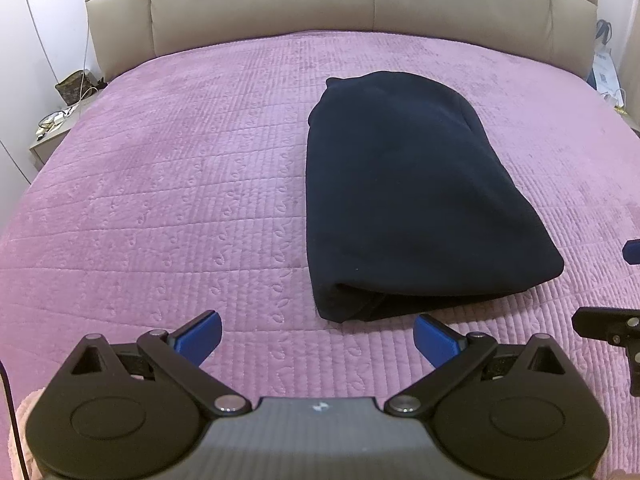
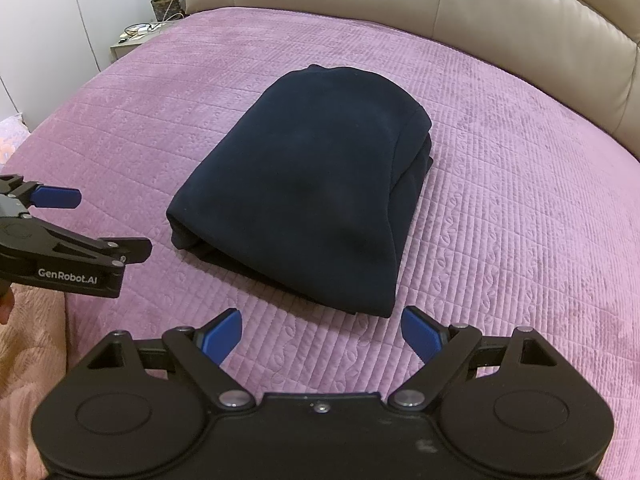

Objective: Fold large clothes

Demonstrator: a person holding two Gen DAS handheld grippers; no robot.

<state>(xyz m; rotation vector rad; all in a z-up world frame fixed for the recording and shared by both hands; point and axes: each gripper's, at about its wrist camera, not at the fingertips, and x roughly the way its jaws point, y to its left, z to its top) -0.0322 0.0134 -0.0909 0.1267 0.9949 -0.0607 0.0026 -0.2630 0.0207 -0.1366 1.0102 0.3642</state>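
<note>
A dark navy garment, already folded into a thick rectangular bundle, lies at centre-right of the left wrist frame and at the centre of the right wrist frame, resting on a quilted pink bedspread before a beige padded headboard. The left gripper, at lower centre of its own view, has its jaws spread wide and empty, just short of the bundle's near edge; the right gripper stands likewise, wide and empty, near the bundle's lower right corner. Layered edges show at the near left end and along the right side of the bundle. Judged risk: if a further fold is attempted, a jaw pinching only the top layer would peel it back and undo the stack; thick fabric may also slip from the blue pads. A cluttered nightstand sits at the left edge.
</note>
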